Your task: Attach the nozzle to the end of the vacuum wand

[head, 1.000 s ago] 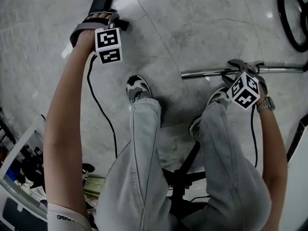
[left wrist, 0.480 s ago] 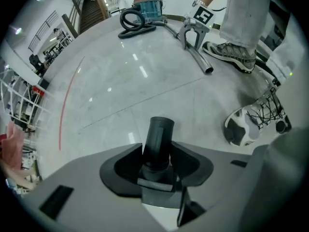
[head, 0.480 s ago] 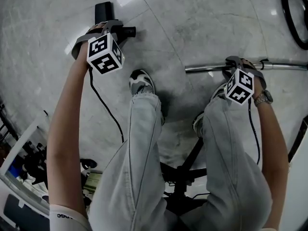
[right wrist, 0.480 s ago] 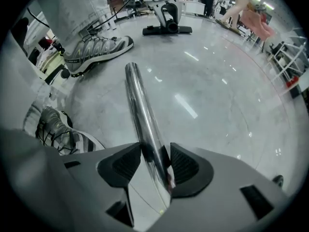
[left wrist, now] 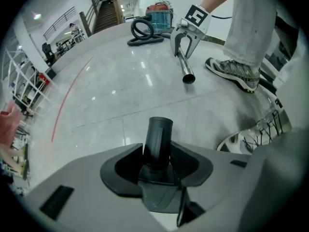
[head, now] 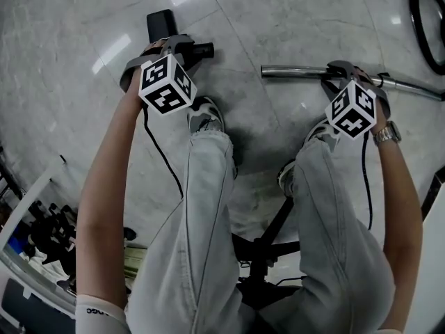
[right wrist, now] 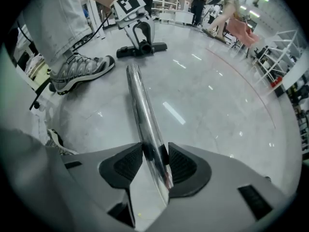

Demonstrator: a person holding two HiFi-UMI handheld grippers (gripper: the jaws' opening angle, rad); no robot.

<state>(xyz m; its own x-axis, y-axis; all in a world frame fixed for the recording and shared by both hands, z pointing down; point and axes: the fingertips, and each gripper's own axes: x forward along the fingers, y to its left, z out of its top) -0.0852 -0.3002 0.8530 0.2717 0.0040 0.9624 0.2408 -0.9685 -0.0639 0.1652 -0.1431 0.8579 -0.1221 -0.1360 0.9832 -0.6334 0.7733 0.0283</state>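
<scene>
The black nozzle (head: 161, 24) hangs just above the floor at upper left, its neck tube (head: 202, 49) pointing right. My left gripper (head: 179, 47) is shut on that neck (left wrist: 158, 139); its jaws have just been closing a little. The chrome wand (head: 295, 69) lies across the upper right, its open end (left wrist: 187, 75) facing the nozzle with a gap between them. My right gripper (head: 341, 69) is shut on the wand (right wrist: 141, 105), the jaws having just closed onto it. From the right gripper view I see the left gripper (right wrist: 141, 33) with the nozzle (right wrist: 143, 47) beyond the wand's tip.
The person's two shoes (head: 203, 117) (head: 314, 134) stand between the grippers on the marble floor. A black hose coil (head: 425, 19) lies at the far right, by the vacuum canister (left wrist: 161, 12). A black chair base (head: 264, 256) is under the legs. Shelving (head: 28, 235) stands at the left.
The left gripper has carried the nozzle rightward and rolled, so the neck now points at the wand. The right gripper has shifted up-frame, and the wand's free end has swung farther away.
</scene>
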